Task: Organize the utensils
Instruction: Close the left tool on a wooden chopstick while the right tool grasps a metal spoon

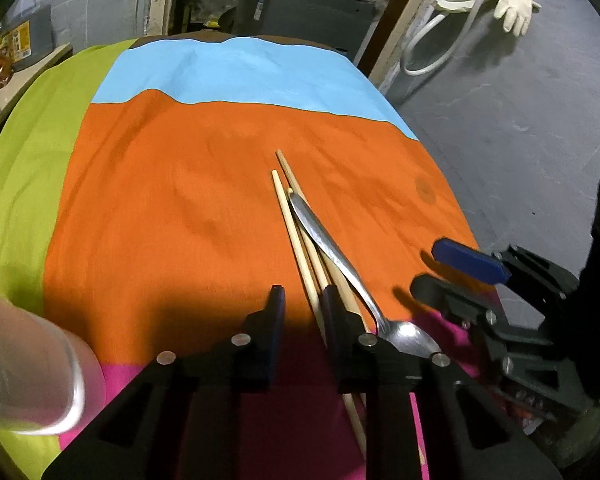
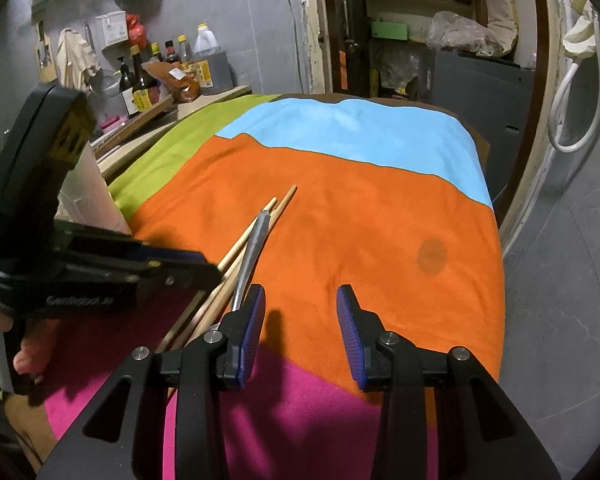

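Grip is the matter in hand. The left gripper [image 1: 304,300] stands narrow and tipped down over the near ends of the chopsticks [image 1: 296,232]. One stick runs between its jaws, close against the right finger, and the left pad is not yet on it. The other sticks lie just outside that right finger. To do this well, the gripper should shift slightly right so the stick sits centred, then close squarely across it and lift without dragging.

The spoon [image 1: 332,256] rests across the sticks, with its bowl near and its handle pointing far. It will likely slide or tip when a stick is pulled from beneath. The right gripper [image 2: 302,320] hovers just right of the pile, its jaws moderately wide with nothing between them. It could steady the spoon.

All the utensils lie on the orange band of the cloth [image 1: 180,200], near its pink edge. At the near left stands a clear glass [image 1: 60,380], probably the holder. It looks empty, though the blur leaves that unsure. Far left, bottles [image 2: 140,84] crowd a counter.
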Available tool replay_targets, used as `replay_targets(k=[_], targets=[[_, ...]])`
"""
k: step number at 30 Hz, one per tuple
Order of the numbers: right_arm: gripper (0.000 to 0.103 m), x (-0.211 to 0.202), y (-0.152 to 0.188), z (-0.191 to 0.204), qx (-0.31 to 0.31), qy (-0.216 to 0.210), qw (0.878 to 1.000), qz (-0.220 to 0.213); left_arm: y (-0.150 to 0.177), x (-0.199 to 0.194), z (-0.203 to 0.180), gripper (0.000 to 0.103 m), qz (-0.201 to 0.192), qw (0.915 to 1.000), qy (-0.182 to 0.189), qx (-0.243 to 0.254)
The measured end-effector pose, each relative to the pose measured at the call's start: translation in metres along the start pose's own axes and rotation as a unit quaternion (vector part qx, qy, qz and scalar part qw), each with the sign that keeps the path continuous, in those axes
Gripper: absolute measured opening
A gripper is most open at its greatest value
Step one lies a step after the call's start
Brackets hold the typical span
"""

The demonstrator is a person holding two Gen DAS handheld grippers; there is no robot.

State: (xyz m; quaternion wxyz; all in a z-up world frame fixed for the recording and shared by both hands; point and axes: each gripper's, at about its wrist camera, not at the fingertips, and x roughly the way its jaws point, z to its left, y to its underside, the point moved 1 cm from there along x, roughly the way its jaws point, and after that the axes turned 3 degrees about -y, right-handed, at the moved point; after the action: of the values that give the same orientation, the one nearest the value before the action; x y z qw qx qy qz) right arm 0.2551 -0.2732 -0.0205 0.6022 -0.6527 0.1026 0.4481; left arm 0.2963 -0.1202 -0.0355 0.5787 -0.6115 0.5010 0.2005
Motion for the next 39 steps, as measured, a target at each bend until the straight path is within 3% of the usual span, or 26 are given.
replay_targets(k=[3,15,19,29,34,39], targets=[[0.034,0.003,0.0,0.004,-0.006,-0.004,1.0,0.008,-0.003,0.003,0.0,0.005,0.01,0.9999,0.003,-0.005],[0.018,0.016,-0.002,0.026,-0.044,-0.025,0.998,0.042,0.016,-0.013,0.008,0.004,0.013,0.9999,-0.005,-0.008],[0.017,0.024,-0.004,0.031,-0.048,-0.032,0.997,0.055,0.021,-0.017,0.008,0.004,0.013,0.9999,-0.007,-0.008],[0.016,0.048,-0.018,0.035,-0.043,-0.003,0.995,0.093,0.022,-0.018,0.009,0.004,0.024,0.9997,-0.003,-0.001],[0.005,0.049,-0.02,0.031,-0.03,0.007,0.995,0.091,0.018,-0.013,0.005,0.004,0.04,0.9992,-0.007,0.007],[0.005,0.043,-0.017,0.027,-0.016,0.011,0.997,0.071,0.015,-0.01,0.003,0.005,0.046,0.9987,-0.015,0.017]])
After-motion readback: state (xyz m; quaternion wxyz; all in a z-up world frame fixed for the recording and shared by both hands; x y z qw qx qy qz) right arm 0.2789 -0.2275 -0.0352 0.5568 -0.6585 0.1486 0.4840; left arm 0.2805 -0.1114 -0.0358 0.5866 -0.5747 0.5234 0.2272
